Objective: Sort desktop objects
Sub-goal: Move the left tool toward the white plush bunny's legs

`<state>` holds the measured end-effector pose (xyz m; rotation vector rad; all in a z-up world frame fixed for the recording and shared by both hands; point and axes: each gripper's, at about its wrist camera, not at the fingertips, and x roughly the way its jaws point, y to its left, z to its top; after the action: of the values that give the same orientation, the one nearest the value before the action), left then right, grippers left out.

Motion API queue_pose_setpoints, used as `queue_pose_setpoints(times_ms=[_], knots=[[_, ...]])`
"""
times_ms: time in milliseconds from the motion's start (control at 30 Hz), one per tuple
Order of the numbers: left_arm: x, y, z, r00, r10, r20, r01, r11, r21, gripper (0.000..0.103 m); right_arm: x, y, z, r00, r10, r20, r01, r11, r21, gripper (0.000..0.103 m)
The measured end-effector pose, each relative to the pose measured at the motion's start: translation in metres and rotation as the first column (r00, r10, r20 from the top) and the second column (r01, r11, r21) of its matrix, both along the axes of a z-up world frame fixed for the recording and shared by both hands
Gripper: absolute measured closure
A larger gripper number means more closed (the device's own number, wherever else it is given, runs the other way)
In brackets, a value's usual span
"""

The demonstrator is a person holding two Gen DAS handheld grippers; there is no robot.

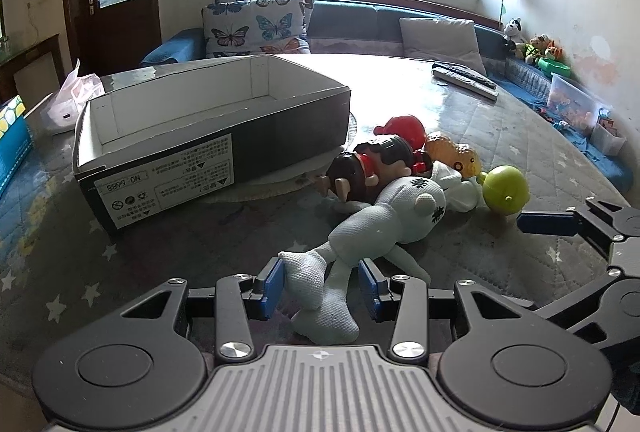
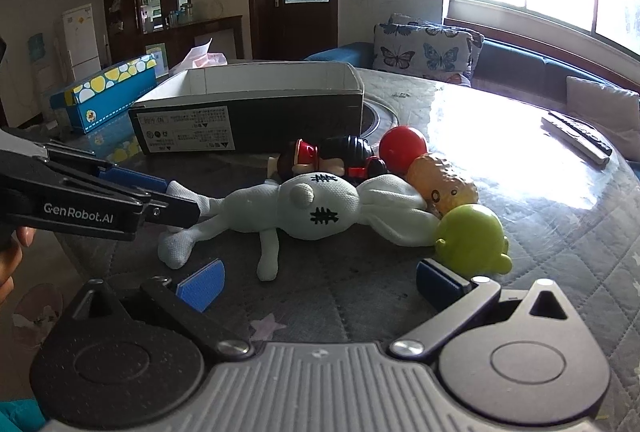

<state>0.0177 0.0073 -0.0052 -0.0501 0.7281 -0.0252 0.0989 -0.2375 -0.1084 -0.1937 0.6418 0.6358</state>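
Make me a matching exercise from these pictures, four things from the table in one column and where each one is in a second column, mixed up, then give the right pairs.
Things
1. plush doll
2. green toy
3. box
4. remote controls

Places
A. far side of the table, near the sofa
B. open and empty, left of the toy pile
C. leg between the open fingers of the left gripper
D. just ahead of the right gripper

Pairs: 1-C, 2-D, 3-B, 4-A

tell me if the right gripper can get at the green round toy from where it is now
Probably yes. The right gripper is open and the green round toy lies just ahead of its right finger, with nothing in between. The plush doll touches the toy's far side only.
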Motion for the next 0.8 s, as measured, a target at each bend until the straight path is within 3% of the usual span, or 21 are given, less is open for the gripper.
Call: queue_pose_setpoints(times_ms=[800], knots=[[0.005,0.002,0.007,1.000,-0.013,0.004,0.013,1.000,0.001,0.059,0.010,0.006,0.000,1.000,0.005,-0.013,-0.005,1.000,-0.006,0.000]])
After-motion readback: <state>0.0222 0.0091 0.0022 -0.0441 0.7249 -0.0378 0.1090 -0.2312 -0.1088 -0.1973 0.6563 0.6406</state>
